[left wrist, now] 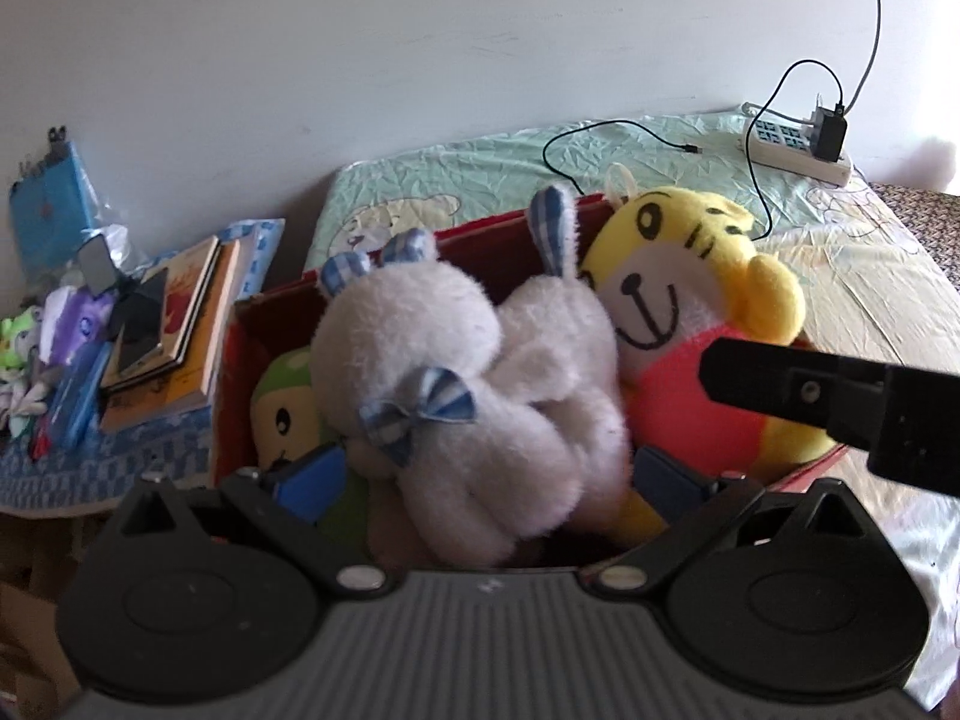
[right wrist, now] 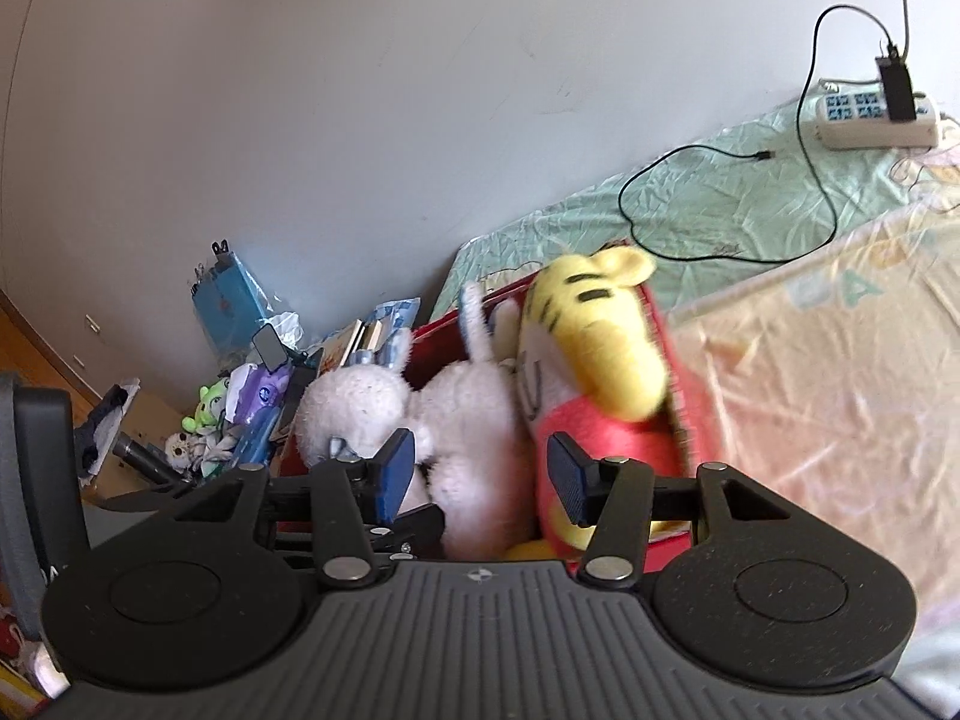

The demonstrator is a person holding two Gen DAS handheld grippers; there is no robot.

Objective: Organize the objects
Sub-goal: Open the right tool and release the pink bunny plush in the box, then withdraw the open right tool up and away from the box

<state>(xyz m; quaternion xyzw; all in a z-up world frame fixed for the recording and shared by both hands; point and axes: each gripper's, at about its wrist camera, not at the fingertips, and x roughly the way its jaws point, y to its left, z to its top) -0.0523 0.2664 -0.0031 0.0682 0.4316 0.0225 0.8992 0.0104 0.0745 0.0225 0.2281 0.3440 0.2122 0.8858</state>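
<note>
A red box sits on a bed, packed with soft toys. In the left wrist view, the left hand-held gripper has its blue pads set wide on either side of a white rabbit; whether the pads press the plush or only flank it cannot be told. The rabbit lies just ahead of this hand-held gripper, inside the box, on top of a green toy to the front left. To the front right, touching the rabbit, stands a yellow tiger in a red shirt. The right hand-held gripper hangs with its pads apart and empty, above the near edge of the box, the rabbit and tiger directly ahead of it. The sorting looks far along: three toys are boxed and no loose toy shows on the bed. The box seems nearly full, with little spare room between toys and walls. Open bed lies to the right; beyond the box are a cable and power strip. Left of the box, a cluttered worktop with stacked books crowds that side.
</note>
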